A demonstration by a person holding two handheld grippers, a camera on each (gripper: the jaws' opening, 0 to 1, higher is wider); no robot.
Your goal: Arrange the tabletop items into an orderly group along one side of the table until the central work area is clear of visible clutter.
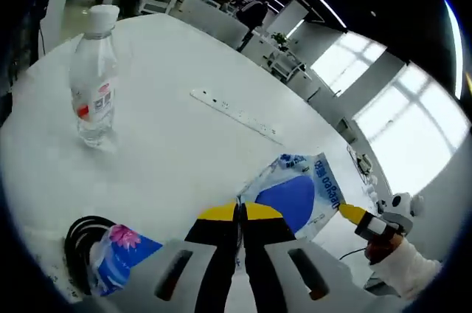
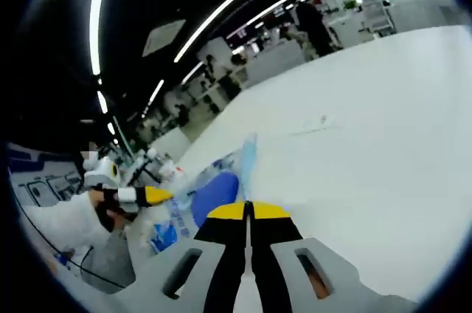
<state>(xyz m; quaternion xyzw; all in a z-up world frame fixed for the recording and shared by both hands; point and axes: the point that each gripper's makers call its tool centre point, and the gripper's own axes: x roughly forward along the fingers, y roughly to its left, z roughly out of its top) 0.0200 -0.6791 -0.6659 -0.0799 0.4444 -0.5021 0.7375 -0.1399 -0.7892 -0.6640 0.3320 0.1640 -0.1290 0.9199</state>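
A blue-and-white plastic packet (image 1: 299, 193) lies on the white table (image 1: 169, 150) just past my left gripper (image 1: 240, 212). Its jaws are shut, and the tips meet the packet's near corner. I cannot tell whether they pinch it. My right gripper (image 1: 355, 215), held by a hand in a white sleeve, points its yellow tip at the packet's far edge. In the right gripper view the packet (image 2: 210, 193) sits left of my shut right gripper (image 2: 249, 211), and the left gripper (image 2: 151, 195) reaches in from the left. A clear water bottle (image 1: 94, 77) stands upright at the far left.
A coiled black cable (image 1: 77, 243) and a blue tissue pack with a pink flower (image 1: 118, 252) lie at the near left. A long white strip (image 1: 236, 114) lies flat near the table's middle. Office desks and windows stand beyond the table edge (image 1: 346, 143).
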